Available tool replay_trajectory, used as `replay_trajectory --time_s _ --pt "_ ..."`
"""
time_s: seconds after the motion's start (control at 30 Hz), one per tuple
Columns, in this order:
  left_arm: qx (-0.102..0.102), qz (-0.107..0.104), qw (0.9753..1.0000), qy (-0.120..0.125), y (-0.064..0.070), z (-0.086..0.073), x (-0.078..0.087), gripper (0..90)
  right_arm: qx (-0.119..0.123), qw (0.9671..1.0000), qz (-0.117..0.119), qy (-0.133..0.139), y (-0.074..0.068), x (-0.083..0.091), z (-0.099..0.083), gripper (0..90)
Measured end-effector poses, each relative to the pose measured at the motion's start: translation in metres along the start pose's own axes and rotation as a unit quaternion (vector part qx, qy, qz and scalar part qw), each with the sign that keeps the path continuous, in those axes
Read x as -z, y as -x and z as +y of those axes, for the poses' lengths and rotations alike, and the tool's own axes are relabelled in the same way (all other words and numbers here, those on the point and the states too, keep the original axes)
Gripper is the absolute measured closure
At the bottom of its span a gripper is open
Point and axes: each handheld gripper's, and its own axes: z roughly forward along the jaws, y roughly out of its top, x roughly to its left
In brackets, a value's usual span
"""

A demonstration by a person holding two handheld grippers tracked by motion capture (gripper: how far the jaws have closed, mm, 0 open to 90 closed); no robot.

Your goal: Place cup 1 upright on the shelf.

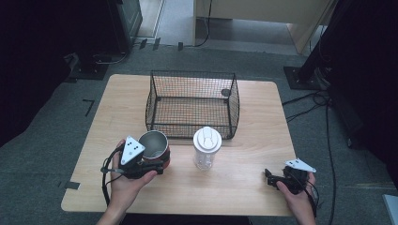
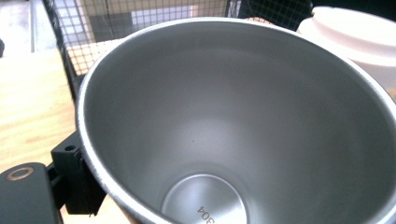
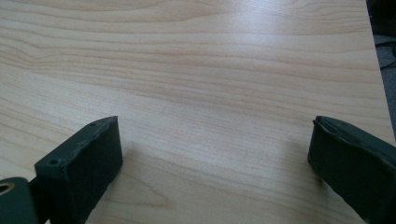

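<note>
High view: left tool (image 1: pixel 149 165) gripping steel cup (image 1: pixel 154 144), wire basket (image 1: pixel 191 104) standing just beyond, white-lidded bottle (image 1: pixel 207 147) beside cup. Right tool (image 1: pixel 276 180) sitting near table (image 1: pixel 256 117) front edge.

Left gripper view: cup mouth (image 2: pixel 243 121) crowding lens.

Right gripper view: jaws standing wide apart, bare wood ahead.

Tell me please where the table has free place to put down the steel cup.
Bare wood lies left of the wire basket, right of the basket toward the right gripper, and along the near edge of the table. It is crowded between the steel cup, the white-lidded bottle and the basket's front.
</note>
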Motion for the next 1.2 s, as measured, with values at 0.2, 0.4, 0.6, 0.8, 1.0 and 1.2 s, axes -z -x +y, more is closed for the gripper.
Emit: replay_trajectory --time_s 0.2,0.4,0.6,0.8,1.0,1.2 --pt "-0.005 -0.008 1.0 0.002 0.001 0.015 -0.01 7.0 0.0 1.0 0.0 0.0 0.0 0.0 0.0 2.7" --pt "-0.009 -0.005 0.9999 0.005 0.001 0.026 -0.017 7.1 0.0 1.0 0.0 0.0 0.0 0.0 0.0 2.7" --pt "-0.007 -0.006 0.9999 0.011 -0.002 0.034 -0.024 7.2 0.0 1.0 0.0 0.0 0.0 0.0 0.0 2.7" --pt "0.002 -0.003 0.9996 0.028 -0.006 0.047 -0.029 7.2 0.0 1.0 0.0 0.0 0.0 0.0 0.0 2.7" --pt "-0.007 0.011 0.9993 0.035 -0.009 0.06 -0.035 7.3 0.0 1.0 0.0 0.001 0.0 0.0 0.0 2.7" --pt "-0.003 0.014 0.9989 0.045 -0.013 0.073 -0.042 7.3 -0.001 1.0 0.0 0.0 0.0 0.0 0.0 2.7"
